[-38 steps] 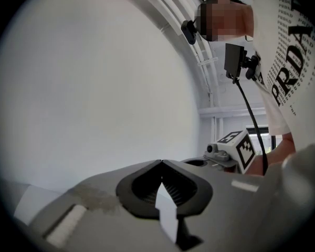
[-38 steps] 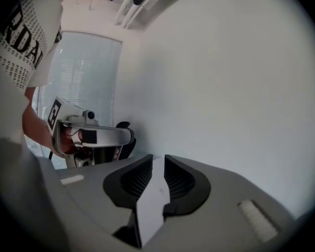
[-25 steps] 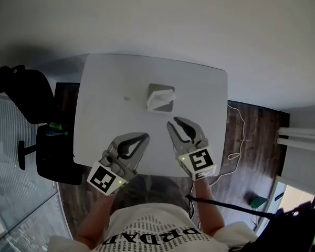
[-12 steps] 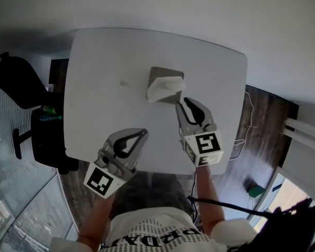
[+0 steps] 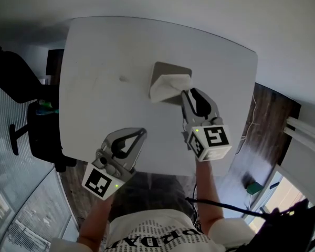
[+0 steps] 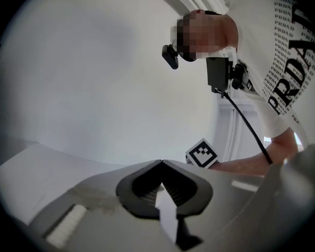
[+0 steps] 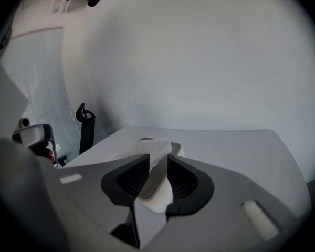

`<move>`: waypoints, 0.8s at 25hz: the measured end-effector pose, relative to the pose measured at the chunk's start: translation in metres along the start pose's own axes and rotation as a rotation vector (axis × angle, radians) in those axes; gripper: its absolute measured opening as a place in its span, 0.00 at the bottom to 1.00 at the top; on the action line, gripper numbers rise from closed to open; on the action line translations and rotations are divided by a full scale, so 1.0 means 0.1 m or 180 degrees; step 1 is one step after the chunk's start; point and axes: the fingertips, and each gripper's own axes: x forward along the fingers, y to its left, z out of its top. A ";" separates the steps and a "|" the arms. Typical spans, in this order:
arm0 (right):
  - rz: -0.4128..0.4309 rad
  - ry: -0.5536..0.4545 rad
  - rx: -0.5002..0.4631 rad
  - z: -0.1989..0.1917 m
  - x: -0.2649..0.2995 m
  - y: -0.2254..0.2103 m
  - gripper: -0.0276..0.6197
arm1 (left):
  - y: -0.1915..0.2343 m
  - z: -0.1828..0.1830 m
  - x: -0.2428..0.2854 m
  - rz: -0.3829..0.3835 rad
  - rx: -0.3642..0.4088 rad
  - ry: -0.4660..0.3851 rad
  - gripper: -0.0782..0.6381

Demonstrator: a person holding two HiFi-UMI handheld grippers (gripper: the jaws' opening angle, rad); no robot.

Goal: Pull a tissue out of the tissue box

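A grey tissue box [image 5: 170, 69] sits on the white table [image 5: 105, 104], with a white tissue [image 5: 168, 84] standing out of its top. My right gripper [image 5: 193, 92] has its tips at the tissue's right side. In the right gripper view that gripper [image 7: 158, 159] is open; its jaws have just been opening. The tissue [image 7: 156, 150] stands in the gap between the fingertips, and the pads do not press on it. My left gripper [image 5: 142, 132] hangs over the table's near edge, apart from the box. Its jaws [image 6: 161, 162] are shut with nothing between them.
A black office chair [image 5: 13, 85] stands left of the table. A thin cable [image 5: 248, 134] lies on the wood floor at the right. A small mark [image 5: 122, 79] shows on the table left of the box. The person's arm and body fill the left gripper view's right side.
My right gripper has moved away from the table's near edge, up to the tissue box, and its tips now flank the tissue. The left gripper has stayed near the table's front edge.
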 end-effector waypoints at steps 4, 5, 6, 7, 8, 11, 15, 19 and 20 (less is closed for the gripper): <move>-0.0001 0.0025 0.0072 -0.01 0.10 -0.04 0.21 | 0.02 0.01 0.01 -0.0008 -0.0013 -0.0009 0.10; -0.0005 0.0031 0.0069 -0.01 0.12 -0.04 0.21 | 0.02 0.01 0.01 -0.0011 -0.0015 -0.0008 0.10; -0.0023 0.0033 0.0046 -0.01 0.13 -0.04 0.21 | 0.03 0.02 0.01 -0.0012 -0.0018 -0.0006 0.10; -0.0057 0.0028 0.0002 0.00 0.13 -0.05 0.19 | 0.03 0.02 0.00 -0.0013 -0.0021 -0.0004 0.10; -0.0098 0.0008 -0.0052 0.02 0.12 -0.05 0.07 | 0.03 0.02 0.00 -0.0015 -0.0024 -0.0001 0.10; -0.0133 -0.0072 -0.0143 0.08 0.06 -0.05 0.06 | 0.03 0.02 0.00 -0.0028 -0.0021 0.0009 0.10; -0.0086 -0.0109 -0.0197 0.16 -0.01 0.01 0.06 | 0.03 0.08 0.00 -0.0043 -0.0017 -0.0020 0.10; -0.0069 -0.0177 -0.0231 0.29 -0.12 0.10 0.06 | -0.01 0.20 -0.01 -0.0084 0.0021 -0.0085 0.10; -0.0063 -0.0198 -0.0239 0.34 -0.15 0.12 0.06 | -0.03 0.24 -0.01 -0.0097 0.0037 -0.0103 0.10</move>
